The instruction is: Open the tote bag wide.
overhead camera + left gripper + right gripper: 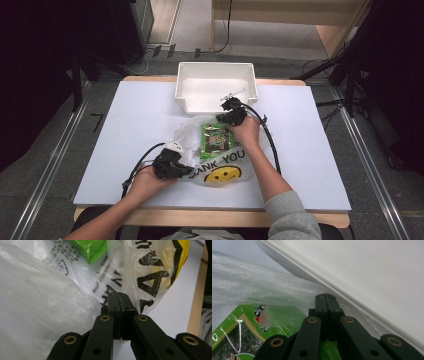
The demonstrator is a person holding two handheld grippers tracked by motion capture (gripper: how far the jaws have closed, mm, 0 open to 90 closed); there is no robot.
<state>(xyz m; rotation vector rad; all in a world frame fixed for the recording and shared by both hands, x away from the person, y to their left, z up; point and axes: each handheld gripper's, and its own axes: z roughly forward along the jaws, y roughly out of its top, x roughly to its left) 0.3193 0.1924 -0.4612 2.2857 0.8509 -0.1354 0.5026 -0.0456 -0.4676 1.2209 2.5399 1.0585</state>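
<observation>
A clear plastic bag [186,134] printed with "THANK YOU" and a yellow smiley lies mid-table with a green snack packet [215,136] inside it. My left gripper [189,170] is at the bag's near left edge. In the left gripper view its jaws [119,293] are pressed together with the bag film [150,277] pinched at the tips. My right gripper [221,118] is at the bag's far edge, just in front of the white bin [216,64]. Its jaws [327,295] are shut on the film [262,287], above the green packet [234,330].
The white bin's wall [374,285] rises close beside the right gripper's tips. The white table top [125,125] stretches bare to the left and right of the bag. Its wooden front edge [196,302] lies near the left gripper. Cables trail from both grippers.
</observation>
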